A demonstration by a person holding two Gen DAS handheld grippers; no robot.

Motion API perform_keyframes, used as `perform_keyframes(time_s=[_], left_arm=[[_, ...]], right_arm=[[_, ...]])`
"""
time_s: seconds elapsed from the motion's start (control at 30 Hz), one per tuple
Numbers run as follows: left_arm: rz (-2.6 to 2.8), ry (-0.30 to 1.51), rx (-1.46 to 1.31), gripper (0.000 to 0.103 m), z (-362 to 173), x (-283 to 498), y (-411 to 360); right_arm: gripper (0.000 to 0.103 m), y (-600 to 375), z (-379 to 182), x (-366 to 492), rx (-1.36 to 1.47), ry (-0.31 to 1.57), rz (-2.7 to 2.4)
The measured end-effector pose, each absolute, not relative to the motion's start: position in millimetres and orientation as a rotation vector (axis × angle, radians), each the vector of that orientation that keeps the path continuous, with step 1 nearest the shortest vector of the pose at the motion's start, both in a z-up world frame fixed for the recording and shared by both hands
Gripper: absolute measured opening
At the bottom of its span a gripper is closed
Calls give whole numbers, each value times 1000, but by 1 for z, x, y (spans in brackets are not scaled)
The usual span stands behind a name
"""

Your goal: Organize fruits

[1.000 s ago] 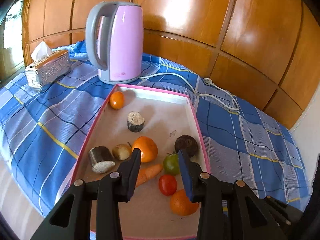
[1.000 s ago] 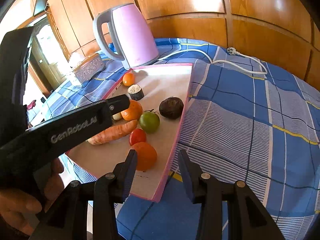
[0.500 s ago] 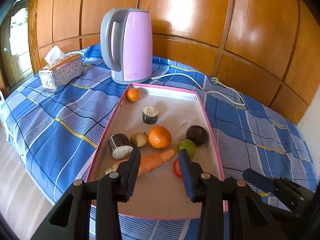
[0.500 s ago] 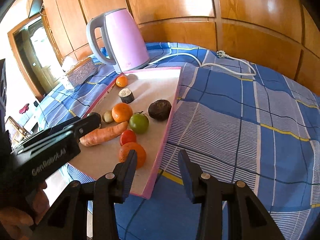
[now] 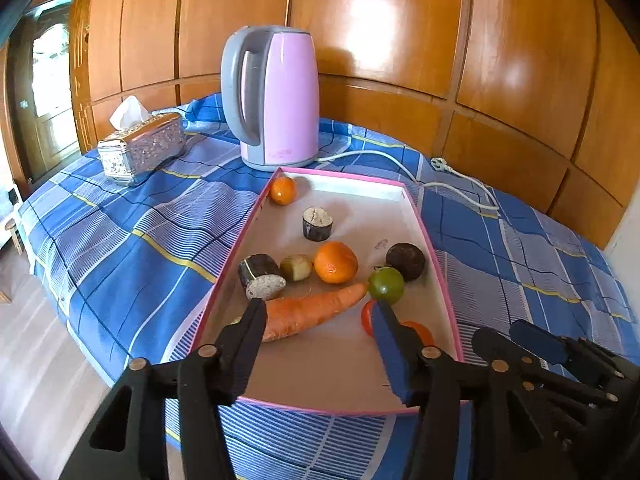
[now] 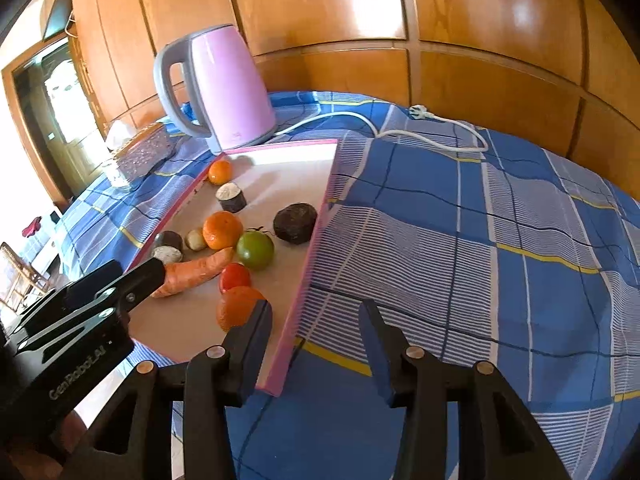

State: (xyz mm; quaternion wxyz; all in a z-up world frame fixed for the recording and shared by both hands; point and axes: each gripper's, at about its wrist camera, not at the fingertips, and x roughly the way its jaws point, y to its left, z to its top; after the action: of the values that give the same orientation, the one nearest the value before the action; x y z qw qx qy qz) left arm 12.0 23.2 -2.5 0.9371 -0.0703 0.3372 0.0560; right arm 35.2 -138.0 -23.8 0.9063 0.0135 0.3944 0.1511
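Carrot point(image 5: 308, 314) lying in the pink tray point(image 5: 434, 240) among 3 oranges, the left gripper point(image 5: 318, 316) widening its empty jaws beside it, the right gripper point(image 6: 314, 322) parting emptily over the tray's edge; a misaligned closure is risking nudging the red tomato point(image 6: 235, 276).

Mixed fruits point(image 5: 335, 262) (carrot point(image 5: 310, 312) alongside) loose in pink-rimmed tray point(image 5: 448, 292)

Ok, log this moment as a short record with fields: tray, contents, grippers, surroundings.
tray: pink-rimmed tray on blue checked cloth
contents: carrot, green tomato, red tomato, three oranges, dark round pieces
left gripper: jaws opening, nothing held, over carrot
right gripper: jaws opening, empty, over tray's edge
surroundings: pink kettle, tissue box
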Motion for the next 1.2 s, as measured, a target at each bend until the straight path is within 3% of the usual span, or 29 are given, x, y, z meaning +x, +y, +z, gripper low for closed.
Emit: perform_keyframes(time_s=[0.2, 0.53, 1.2], left_arm=[[120, 672, -136, 69, 0, 6, 23], [123, 660, -128, 76, 2, -1, 24], [130, 640, -126, 83, 5, -6, 23]], right_arm=[[46, -136, -21, 30, 3, 793, 298], [46, -128, -19, 21, -49, 763, 289], [46, -128, -16, 16, -54, 748, 269]])
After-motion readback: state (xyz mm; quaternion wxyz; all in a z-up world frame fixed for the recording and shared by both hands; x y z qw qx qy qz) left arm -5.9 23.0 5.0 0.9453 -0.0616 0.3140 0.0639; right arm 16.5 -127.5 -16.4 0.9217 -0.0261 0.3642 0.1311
